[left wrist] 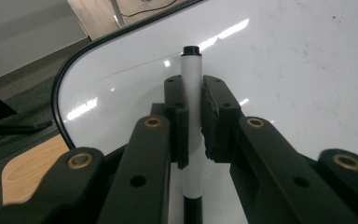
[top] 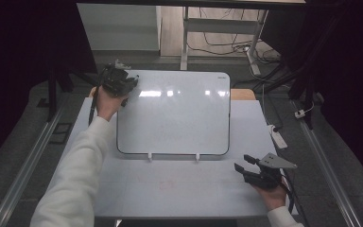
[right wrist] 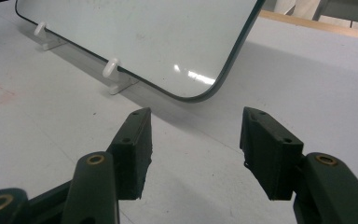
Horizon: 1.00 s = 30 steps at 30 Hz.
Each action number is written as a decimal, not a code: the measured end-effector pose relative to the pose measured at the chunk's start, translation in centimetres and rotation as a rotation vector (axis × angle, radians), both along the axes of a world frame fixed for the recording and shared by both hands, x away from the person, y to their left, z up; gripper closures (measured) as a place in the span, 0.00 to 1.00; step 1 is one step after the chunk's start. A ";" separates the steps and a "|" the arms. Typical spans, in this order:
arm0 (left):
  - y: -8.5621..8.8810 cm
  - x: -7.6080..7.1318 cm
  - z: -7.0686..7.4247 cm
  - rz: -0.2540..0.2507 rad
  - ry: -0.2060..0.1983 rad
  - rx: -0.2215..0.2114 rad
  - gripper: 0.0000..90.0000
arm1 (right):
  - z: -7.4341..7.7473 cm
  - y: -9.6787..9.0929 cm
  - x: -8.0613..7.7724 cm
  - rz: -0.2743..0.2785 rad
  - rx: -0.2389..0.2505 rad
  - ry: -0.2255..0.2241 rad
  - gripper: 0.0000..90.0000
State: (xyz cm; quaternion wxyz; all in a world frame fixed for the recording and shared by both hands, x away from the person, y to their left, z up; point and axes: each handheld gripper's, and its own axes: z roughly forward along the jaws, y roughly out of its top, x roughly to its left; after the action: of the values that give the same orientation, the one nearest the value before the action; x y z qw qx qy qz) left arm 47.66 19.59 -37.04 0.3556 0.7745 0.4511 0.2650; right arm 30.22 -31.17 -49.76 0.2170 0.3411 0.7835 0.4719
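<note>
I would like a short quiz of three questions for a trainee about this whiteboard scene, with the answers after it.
1. True or false: the left gripper is shut on a marker.
2. Which corner of the whiteboard is the left gripper at in the high view? A) top left B) bottom right C) bottom left
3. Fill in: the right gripper hovers over the table with its jaws ____ and nothing between them.

Key
1. True
2. A
3. open
</note>
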 end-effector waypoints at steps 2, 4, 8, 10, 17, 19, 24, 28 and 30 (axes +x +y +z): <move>0.0 0.1 -0.1 -0.001 -0.002 0.003 0.88 | 0.0 0.0 0.0 -0.001 0.003 0.002 0.49; 0.0 0.0 -0.1 -0.003 -0.005 -0.001 0.88 | 0.0 0.0 0.0 -0.001 0.002 0.002 0.49; -0.1 0.0 -0.1 -0.008 -0.011 0.003 0.85 | -0.1 0.0 0.0 0.000 0.001 0.003 0.49; -0.1 -0.1 0.0 -0.008 -0.015 0.003 0.83 | 0.0 0.0 0.0 0.001 0.002 0.003 0.48; 0.3 -1.6 0.6 -0.026 -0.074 -0.035 0.57 | 0.0 -0.1 0.0 0.000 0.004 0.001 0.48; 0.5 -2.7 0.8 -0.052 -0.092 -0.053 0.51 | 0.0 -0.1 0.1 0.001 0.004 0.000 0.48; 1.1 -6.4 0.3 -0.122 -0.107 -0.083 0.41 | 0.0 -0.4 0.1 0.005 0.005 -0.003 0.48; 2.0 -9.8 -1.2 -0.159 -0.089 -0.128 0.36 | 0.0 -0.4 0.2 0.019 0.007 -0.007 0.47; 2.4 -11.7 -2.2 -0.172 -0.086 -0.152 0.35 | 0.1 -0.3 0.2 0.025 0.003 -0.014 0.47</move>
State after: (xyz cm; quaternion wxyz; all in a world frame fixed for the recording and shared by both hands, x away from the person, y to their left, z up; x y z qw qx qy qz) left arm 35.97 21.98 -39.20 0.4538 0.7689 0.3862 0.2318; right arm 30.43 -31.51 -49.67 0.2160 0.3285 0.7854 0.4782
